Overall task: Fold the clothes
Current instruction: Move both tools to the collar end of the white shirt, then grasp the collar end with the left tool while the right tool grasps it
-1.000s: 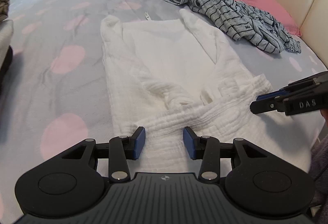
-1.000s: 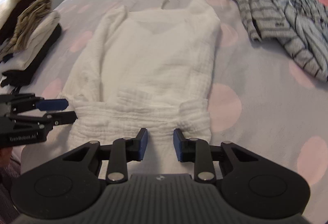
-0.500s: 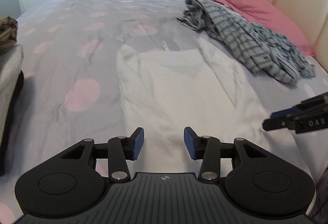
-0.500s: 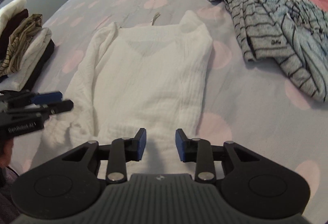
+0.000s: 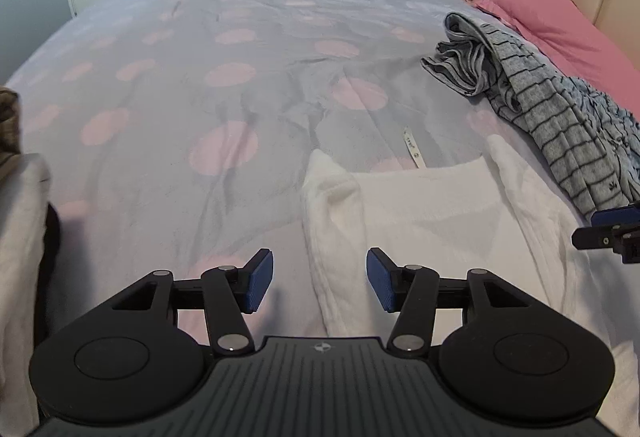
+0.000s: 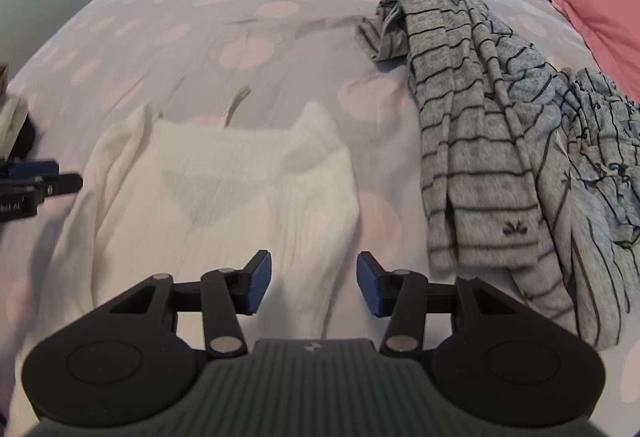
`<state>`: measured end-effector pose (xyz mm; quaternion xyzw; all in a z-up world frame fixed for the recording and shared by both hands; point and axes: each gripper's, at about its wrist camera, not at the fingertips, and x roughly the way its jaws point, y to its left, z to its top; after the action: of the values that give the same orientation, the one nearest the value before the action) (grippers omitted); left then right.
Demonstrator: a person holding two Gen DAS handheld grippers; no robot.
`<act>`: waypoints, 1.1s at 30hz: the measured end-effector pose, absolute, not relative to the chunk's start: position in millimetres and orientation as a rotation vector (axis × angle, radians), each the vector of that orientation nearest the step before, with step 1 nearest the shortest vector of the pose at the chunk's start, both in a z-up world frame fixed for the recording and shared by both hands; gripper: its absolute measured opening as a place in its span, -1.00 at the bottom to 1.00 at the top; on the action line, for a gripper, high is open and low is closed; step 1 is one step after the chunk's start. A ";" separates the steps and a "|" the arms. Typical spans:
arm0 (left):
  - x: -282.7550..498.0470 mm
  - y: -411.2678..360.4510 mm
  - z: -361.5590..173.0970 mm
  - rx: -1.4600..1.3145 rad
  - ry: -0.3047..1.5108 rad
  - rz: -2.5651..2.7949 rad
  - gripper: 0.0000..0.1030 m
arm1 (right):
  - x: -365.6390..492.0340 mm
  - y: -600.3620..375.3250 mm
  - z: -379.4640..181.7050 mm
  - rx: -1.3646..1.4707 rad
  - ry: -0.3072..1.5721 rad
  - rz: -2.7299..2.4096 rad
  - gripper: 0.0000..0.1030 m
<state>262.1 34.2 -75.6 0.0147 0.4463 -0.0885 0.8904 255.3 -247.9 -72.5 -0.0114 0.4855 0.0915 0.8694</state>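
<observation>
Two tools hang over the bed (image 5: 280, 49): my left tool (image 5: 320, 285) above the white top's (image 6: 240, 197) left edge, my right tool (image 6: 313, 287) above its right side. Both stand partly apart with jaws opening, nothing gripped. White top lies flat; a striped garment (image 6: 480, 141) lies crumpled just right of it.

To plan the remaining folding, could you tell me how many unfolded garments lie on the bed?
2: the white top lies flat before both grippers; the grey striped garment is crumpled to its right. More may hide beneath the striped heap.
</observation>
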 end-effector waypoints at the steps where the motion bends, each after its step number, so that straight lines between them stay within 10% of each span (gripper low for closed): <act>1: 269.0 34.7 -77.7 0.023 0.929 -0.183 -0.03 | 262.1 -248.5 -72.7 -0.016 1.011 0.177 0.05; 15: 318.3 26.9 -116.2 -0.022 0.955 -0.202 -0.22 | 341.3 -247.2 -102.8 0.116 1.046 0.139 0.24; 22: 320.4 18.8 -113.5 -0.013 0.938 -0.226 -0.81 | 343.1 -248.0 -108.8 0.114 1.039 0.157 -0.82; 33: 303.9 27.9 -71.5 -0.074 0.857 -0.232 -0.87 | 323.5 -251.7 -67.6 0.081 0.955 0.153 -0.86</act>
<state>303.9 27.9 -71.5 -0.0358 0.4144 -0.1120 0.9025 323.5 -251.7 -67.6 0.0387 0.4590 0.0735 0.8845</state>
